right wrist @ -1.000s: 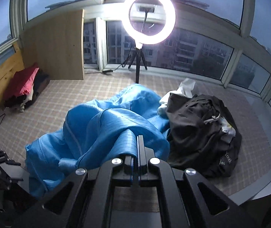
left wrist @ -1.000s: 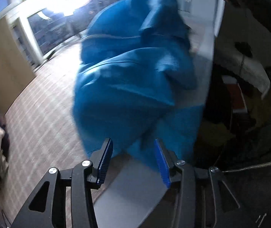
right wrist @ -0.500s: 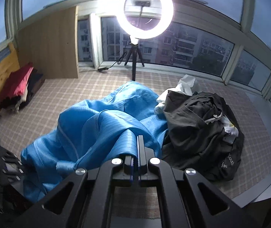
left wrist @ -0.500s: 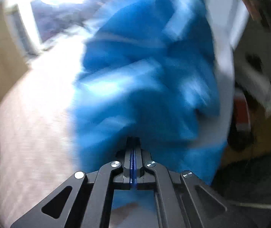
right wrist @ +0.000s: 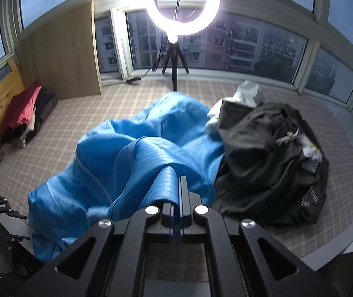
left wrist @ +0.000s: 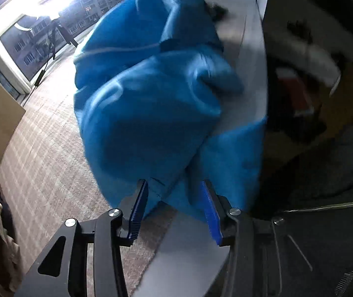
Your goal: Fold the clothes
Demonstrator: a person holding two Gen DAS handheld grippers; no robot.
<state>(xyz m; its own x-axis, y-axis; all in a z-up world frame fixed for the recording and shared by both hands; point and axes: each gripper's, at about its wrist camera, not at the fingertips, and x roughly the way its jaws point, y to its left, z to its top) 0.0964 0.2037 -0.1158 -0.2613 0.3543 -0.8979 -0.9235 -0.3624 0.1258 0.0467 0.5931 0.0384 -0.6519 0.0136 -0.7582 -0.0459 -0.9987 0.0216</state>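
Note:
A crumpled blue garment [left wrist: 151, 104] lies on the checked table cover, one corner hanging over the table's grey edge. My left gripper [left wrist: 175, 206] is open, its blue-padded fingers on either side of the garment's near hem, holding nothing. In the right wrist view the same blue garment [right wrist: 117, 163] spreads across the table, and my right gripper [right wrist: 180, 198] is shut on a raised fold of it. My left gripper also shows at the far left of the right wrist view [right wrist: 5, 225].
A heap of dark clothes [right wrist: 270, 163] with white pieces lies right of the blue garment. A ring light on a tripod [right wrist: 176, 47] stands at the table's far side. Red and dark clothes [right wrist: 25, 116] are stacked by a wooden board at left.
My left gripper was open, shut half a second ago, and is open again at the garment's hem. My right gripper has stayed shut on the fold and lifted it slightly.

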